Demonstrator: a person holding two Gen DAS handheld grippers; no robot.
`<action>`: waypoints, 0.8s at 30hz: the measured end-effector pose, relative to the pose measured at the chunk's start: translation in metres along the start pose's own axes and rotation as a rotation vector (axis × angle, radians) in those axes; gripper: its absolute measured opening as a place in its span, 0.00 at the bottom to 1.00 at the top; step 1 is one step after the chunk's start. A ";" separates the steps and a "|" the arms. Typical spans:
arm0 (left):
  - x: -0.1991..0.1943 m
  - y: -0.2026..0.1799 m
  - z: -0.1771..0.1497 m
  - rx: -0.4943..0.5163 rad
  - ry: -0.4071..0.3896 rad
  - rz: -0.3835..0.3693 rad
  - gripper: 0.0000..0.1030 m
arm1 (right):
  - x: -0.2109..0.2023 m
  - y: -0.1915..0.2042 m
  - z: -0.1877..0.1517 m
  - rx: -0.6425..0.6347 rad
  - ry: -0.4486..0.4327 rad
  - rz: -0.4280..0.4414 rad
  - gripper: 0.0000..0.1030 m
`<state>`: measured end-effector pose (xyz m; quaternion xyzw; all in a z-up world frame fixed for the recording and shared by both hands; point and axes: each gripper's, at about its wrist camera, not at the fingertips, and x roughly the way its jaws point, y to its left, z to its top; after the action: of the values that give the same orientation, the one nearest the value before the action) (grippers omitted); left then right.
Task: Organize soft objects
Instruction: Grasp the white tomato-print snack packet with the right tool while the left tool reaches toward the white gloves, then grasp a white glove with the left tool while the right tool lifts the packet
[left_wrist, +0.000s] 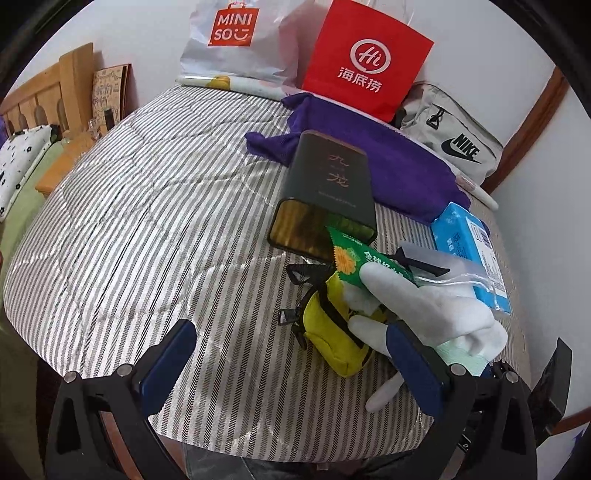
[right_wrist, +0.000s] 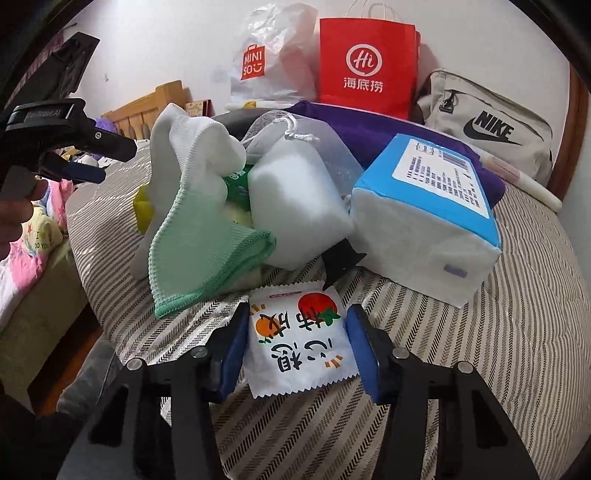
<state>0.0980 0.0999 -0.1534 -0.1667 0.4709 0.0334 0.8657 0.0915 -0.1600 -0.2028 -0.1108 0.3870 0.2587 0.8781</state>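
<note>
Right claw (right_wrist: 295, 347): we see its blue pads either side of a white snack sachet (right_wrist: 299, 339) w/ tomato print; pads look to touch both edges, so we log it as gripped, sachet flat on the striped bed cover (right_wrist: 480, 350). Landmark = sachet.

Left claw (left_wrist: 284, 369): pads wide apart, nothing between them; hovers over bed cover. Its right pad sits just in front of the cloth.

Items, relative to sachet:
- White/green cloth (right_wrist: 199, 221): just behind, left; draped over the pile, green hem nearest the sachet.
- Clear drawstring bag w/ white block (right_wrist: 295, 206): directly behind, touching cloth.
- Blue tissue pack (right_wrist: 424, 221): behind, right; tilted, one end up.
- Green snack packet (left_wrist: 373, 266): behind, mostly under cloth; its far end reaches the tin's mouth.
- Yellow pouch (left_wrist: 332, 332): behind, left, partly under cloth; black clips attached.
- Dark tin (left_wrist: 325, 195): further behind, lying on its side, open end toward us.
- Purple fabric (left_wrist: 388, 162): well behind, spread across bed.
- Red paper bag (right_wrist: 365, 66), Miniso plastic bag (right_wrist: 266, 66), Nike bag (right_wrist: 487, 125): farthest back, against the wall.
</note>
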 end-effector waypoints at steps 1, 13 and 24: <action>-0.001 0.000 0.000 0.003 -0.004 0.000 1.00 | -0.001 0.000 0.000 -0.001 0.005 0.001 0.48; -0.005 -0.004 0.001 0.033 -0.033 -0.087 0.97 | -0.012 -0.005 -0.007 0.010 0.027 -0.010 0.33; -0.014 -0.041 0.001 0.157 -0.087 -0.190 0.93 | -0.023 -0.022 -0.010 0.057 0.024 -0.042 0.33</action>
<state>0.0998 0.0626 -0.1312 -0.1407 0.4161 -0.0783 0.8949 0.0845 -0.1913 -0.1927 -0.0968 0.4024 0.2276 0.8814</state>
